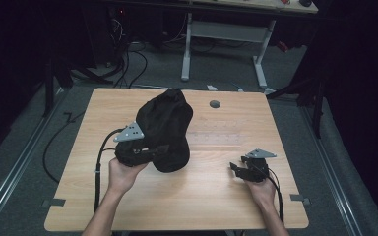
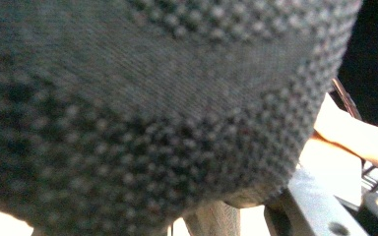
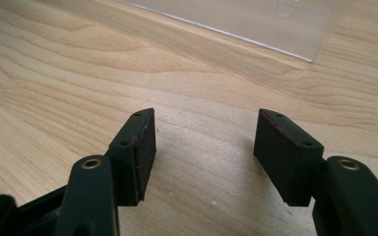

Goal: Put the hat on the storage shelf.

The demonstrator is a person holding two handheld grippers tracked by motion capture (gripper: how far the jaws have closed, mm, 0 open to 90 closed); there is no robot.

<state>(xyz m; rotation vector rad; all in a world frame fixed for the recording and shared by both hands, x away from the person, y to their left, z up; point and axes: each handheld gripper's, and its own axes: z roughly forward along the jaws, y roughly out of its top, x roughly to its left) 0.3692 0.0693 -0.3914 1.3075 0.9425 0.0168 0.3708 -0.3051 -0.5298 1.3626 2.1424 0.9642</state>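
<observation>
The left claw (image 1: 145,150) is clamped on the lower edge of a black knit bag (image 1: 163,130), which is held up over the middle of the bench (image 1: 202,196). To its right, well apart, the right claw (image 3: 204,152) hangs wide and empty just above the wood.

Left gripper (image 1: 150,150) jaws clamped tight, right gripper (image 3: 204,152) jaws apart, low

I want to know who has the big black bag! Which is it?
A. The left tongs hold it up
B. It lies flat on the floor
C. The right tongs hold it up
A: in the high view the left tongs are shut on the black bag, while the right tongs stand open above the table.
</observation>
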